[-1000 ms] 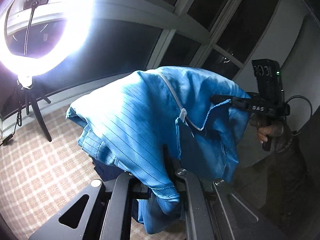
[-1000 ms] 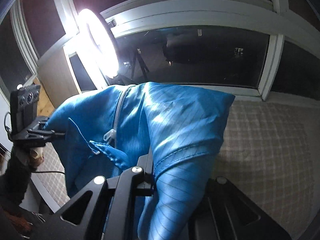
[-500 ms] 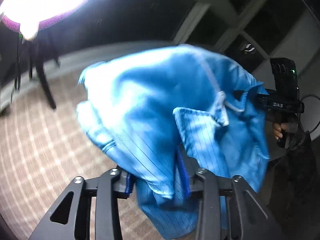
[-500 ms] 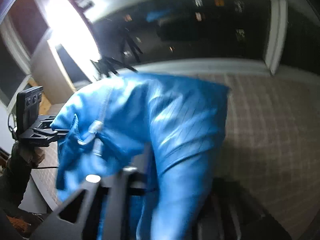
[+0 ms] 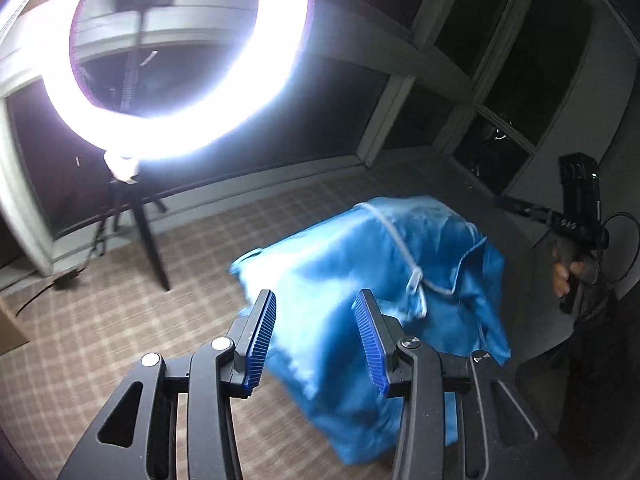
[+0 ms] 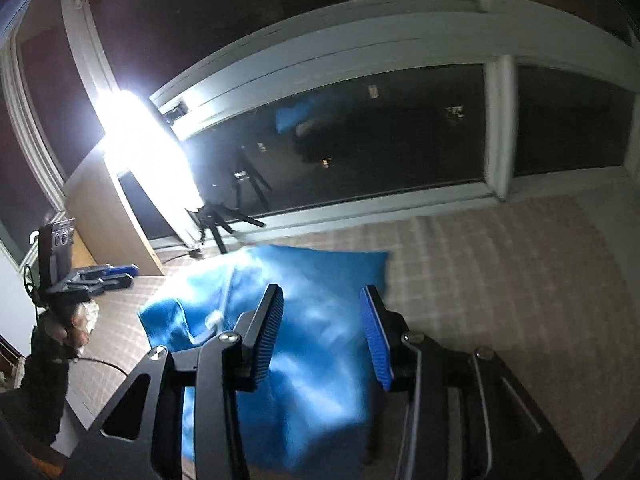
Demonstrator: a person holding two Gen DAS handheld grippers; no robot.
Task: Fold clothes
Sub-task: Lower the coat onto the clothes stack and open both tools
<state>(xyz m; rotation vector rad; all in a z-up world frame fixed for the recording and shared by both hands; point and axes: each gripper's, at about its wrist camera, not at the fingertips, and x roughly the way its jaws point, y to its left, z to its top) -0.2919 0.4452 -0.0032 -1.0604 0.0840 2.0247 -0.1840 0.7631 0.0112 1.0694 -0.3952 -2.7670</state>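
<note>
Below, blue garment [image 5: 360, 264] on checked surface [image 5: 120, 320]; both hand-held grippers [image 5: 316, 336] [image 6: 320, 336] agape; ring light [image 5: 172, 60], dark windows [image 6: 400, 140].

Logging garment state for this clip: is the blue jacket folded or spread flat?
Neither: the blue jacket is a loose bunched heap over the checked surface, motion-blurred. Both the left gripper and right gripper are open, holding nothing.

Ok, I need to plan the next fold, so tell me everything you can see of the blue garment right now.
The blue garment is a bright blue, thin, slightly shiny fabric with a pale zipper running down it and a pull tab partway along. It lies crumpled in a loose heap on the checked carpet, blurred in both views. Neither hand-held gripper grips it: the left hand-held gripper and right hand-held gripper are open above it, fingers apart.
</note>
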